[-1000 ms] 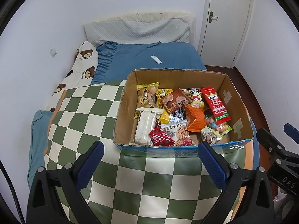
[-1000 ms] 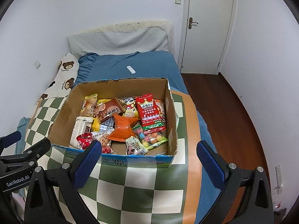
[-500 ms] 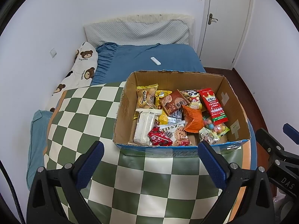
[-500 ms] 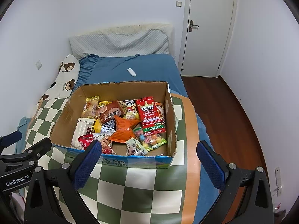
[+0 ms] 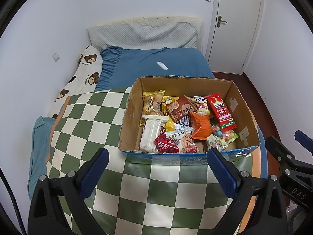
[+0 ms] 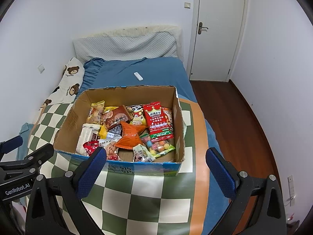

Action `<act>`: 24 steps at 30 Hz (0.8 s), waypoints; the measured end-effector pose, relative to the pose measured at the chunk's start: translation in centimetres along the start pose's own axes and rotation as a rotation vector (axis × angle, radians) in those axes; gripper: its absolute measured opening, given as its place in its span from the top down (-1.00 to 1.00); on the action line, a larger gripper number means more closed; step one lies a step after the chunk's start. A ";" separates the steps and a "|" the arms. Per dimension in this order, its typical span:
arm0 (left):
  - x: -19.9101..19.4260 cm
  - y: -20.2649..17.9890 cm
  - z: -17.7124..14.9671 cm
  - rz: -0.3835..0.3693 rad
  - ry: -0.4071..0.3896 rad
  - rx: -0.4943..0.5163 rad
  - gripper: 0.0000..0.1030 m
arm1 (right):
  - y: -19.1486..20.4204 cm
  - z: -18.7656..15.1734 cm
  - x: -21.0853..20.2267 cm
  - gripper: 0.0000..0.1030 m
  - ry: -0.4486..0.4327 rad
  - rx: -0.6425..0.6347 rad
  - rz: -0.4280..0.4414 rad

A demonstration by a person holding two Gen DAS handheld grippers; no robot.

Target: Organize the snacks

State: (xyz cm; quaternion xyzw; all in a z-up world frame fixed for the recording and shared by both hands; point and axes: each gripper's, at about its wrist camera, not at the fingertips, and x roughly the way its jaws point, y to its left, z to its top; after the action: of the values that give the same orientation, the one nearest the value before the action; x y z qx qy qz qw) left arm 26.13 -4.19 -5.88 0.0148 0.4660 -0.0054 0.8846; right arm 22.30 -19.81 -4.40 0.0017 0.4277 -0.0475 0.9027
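An open cardboard box (image 5: pixel 242 105) (image 6: pixel 68 125) sits on a green-and-white checkered blanket (image 5: pixel 82 129) (image 6: pixel 152 199) on the bed. Several snack packets fill it: a tall red packet (image 5: pixel 221 111) (image 6: pixel 157 118), an orange star-shaped bag (image 5: pixel 200 126) (image 6: pixel 130 136), a white wrapped bar (image 5: pixel 151 133) (image 6: pixel 88 135), a brown biscuit pack (image 5: pixel 181 109) (image 6: pixel 117 117). My left gripper (image 5: pixel 156 173) hangs open in front of the box's near wall, holding nothing. Open and empty too, my right gripper (image 6: pixel 156 171) hovers before the same wall. Each gripper shows at the other view's edge.
Beyond the box lies a blue sheet (image 5: pixel 156 62) with a small white remote (image 5: pixel 162 65) (image 6: pixel 138 76). A bear-print pillow (image 5: pixel 86 72) rests at the left wall, a grey headboard cushion (image 6: pixel 127 47) at the back. A white door (image 6: pixel 219 29) and wooden floor (image 6: pixel 230 117) are on the right.
Both views have shifted slightly; the box sits a little higher and farther in frame. Both grippers stay open and nothing in the box has moved.
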 end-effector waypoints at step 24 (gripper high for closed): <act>-0.9 -0.3 0.1 -0.001 -0.012 0.001 -1.00 | 0.1 0.2 -0.4 -1.00 -0.008 -0.006 0.006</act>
State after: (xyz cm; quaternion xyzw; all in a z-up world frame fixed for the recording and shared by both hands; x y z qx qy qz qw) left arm 25.73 -4.47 -5.13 0.0151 0.4607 -0.0063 0.8874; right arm 22.18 -19.69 -3.96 0.0002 0.4242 -0.0435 0.9045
